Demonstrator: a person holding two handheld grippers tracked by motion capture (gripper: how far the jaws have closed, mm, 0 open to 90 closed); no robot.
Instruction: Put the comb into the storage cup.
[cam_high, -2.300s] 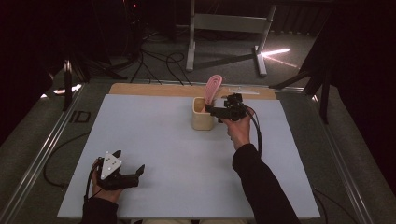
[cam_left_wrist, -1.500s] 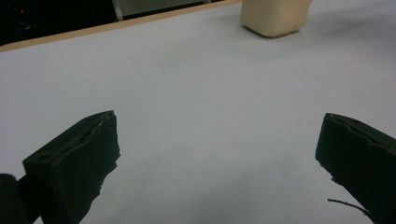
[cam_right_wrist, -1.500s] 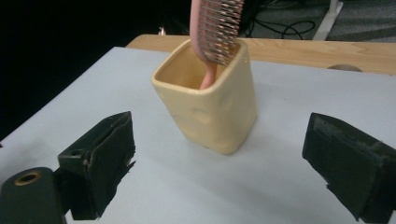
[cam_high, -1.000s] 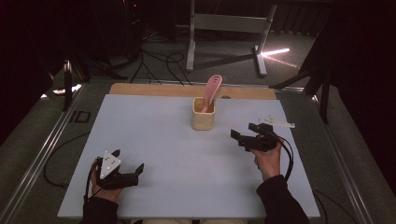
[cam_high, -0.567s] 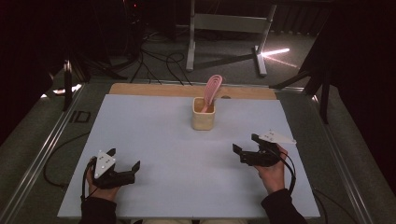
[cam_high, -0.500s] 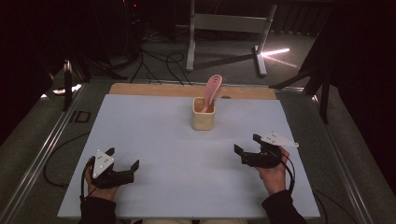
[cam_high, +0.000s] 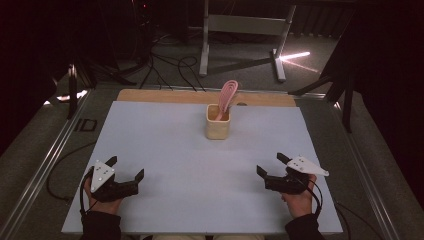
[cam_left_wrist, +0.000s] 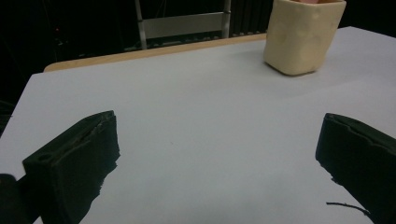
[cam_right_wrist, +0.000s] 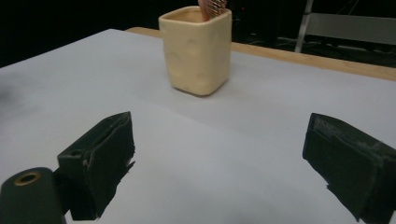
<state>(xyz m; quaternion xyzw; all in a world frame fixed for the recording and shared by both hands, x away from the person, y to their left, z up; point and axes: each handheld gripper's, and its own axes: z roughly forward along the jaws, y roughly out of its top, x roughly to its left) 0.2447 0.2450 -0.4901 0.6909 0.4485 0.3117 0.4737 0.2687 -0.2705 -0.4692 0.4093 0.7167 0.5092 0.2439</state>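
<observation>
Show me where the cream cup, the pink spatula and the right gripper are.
cream cup (cam_high: 218, 128): high view, its front wall.
pink spatula (cam_high: 229, 93): high view, the slotted head above the cup.
right gripper (cam_high: 270, 165): high view, midway between its open fingertips.

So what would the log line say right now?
left gripper: open, empty | right gripper: open, empty | pink spatula: in cream cup | grippers: near table edge
</observation>
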